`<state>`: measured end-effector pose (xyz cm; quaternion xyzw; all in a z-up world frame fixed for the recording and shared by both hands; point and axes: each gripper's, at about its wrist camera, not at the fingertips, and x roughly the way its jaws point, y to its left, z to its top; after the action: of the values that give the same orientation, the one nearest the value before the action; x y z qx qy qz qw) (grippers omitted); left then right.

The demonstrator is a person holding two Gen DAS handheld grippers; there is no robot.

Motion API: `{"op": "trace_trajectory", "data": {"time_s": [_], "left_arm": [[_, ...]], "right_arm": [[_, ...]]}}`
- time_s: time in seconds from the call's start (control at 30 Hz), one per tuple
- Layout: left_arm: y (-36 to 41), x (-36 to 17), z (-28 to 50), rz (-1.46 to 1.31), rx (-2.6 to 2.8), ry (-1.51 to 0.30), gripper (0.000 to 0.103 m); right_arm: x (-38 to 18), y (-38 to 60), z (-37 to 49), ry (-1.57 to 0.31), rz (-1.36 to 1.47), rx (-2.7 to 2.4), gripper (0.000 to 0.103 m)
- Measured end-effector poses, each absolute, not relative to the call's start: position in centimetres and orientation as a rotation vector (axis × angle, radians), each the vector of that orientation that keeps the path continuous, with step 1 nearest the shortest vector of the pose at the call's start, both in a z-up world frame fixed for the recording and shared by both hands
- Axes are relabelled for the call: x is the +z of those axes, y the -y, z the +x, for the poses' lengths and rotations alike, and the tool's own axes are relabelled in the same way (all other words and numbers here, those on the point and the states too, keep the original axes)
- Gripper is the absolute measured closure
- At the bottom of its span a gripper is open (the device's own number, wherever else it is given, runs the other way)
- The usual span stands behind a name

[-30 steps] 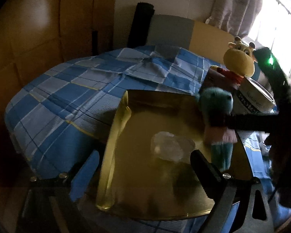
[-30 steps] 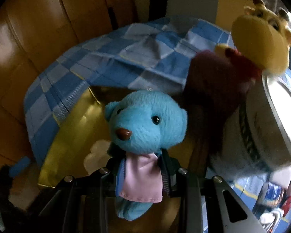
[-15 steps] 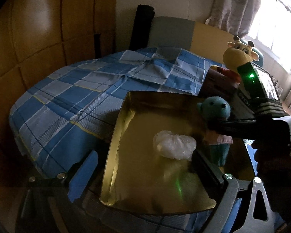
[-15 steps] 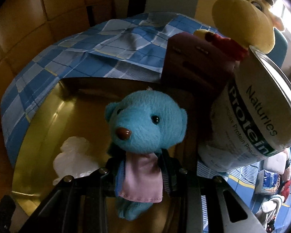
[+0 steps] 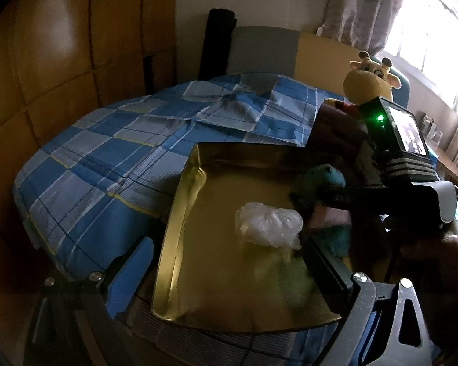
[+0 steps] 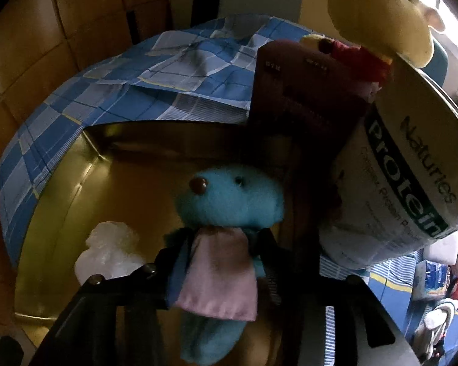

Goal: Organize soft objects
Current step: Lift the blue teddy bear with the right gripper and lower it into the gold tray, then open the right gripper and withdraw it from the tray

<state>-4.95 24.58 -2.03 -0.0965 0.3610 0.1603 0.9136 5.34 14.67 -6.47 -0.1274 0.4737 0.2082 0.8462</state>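
Observation:
A blue teddy bear [image 6: 229,198] with a pink scarf stands at the right side of the gold tray [image 6: 61,213] on the bed. My right gripper [image 6: 221,238] is around its body and its jaws are opening. The bear leans between the fingers, and the pads no longer seem to press it. In the left wrist view the bear [image 5: 323,180] shows behind the right gripper's dark finger [image 5: 351,198]. A crumpled white plastic bag [image 5: 268,225] lies in the tray [image 5: 192,213] just left of the bear. My left gripper [image 5: 226,244] hovers open over the tray's near end, holding nothing.
A yellow giraffe plush [image 6: 378,21], a maroon box [image 6: 302,91] and a large protein can [image 6: 412,167] crowd the tray's right side. The tray rests on a blue checked bedsheet [image 5: 107,158]. Wooden panels stand to the left, and a window is at the far right.
My right gripper has sunk into the tray with the bear, then spread its jaws, and the bear has tipped sideways. The left gripper has stayed put.

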Motion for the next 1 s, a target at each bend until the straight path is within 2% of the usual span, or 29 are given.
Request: {"op": "trace_trajectory", "data": {"time_s": [0.1, 0.67, 1.0], "left_arm": [[-24.4, -2.1, -4.9, -0.200, 0.323, -0.747, 0.003], [-23.8, -2.5, -4.6, -0.195, 0.324, -0.766, 0.003], [-22.2, -2.2, -4.4, -0.159, 0.311, -0.772, 0.003]], "right_arm": [[-6.1, -14.4, 4.9, -0.979, -0.255, 0.446, 0.037], [-1.0, -12.5, -2.7, -0.711, -0.323, 0.383, 0.037], [1.3, -11.3, -5.5, -0.636, -0.295, 0.382, 0.037]]}}
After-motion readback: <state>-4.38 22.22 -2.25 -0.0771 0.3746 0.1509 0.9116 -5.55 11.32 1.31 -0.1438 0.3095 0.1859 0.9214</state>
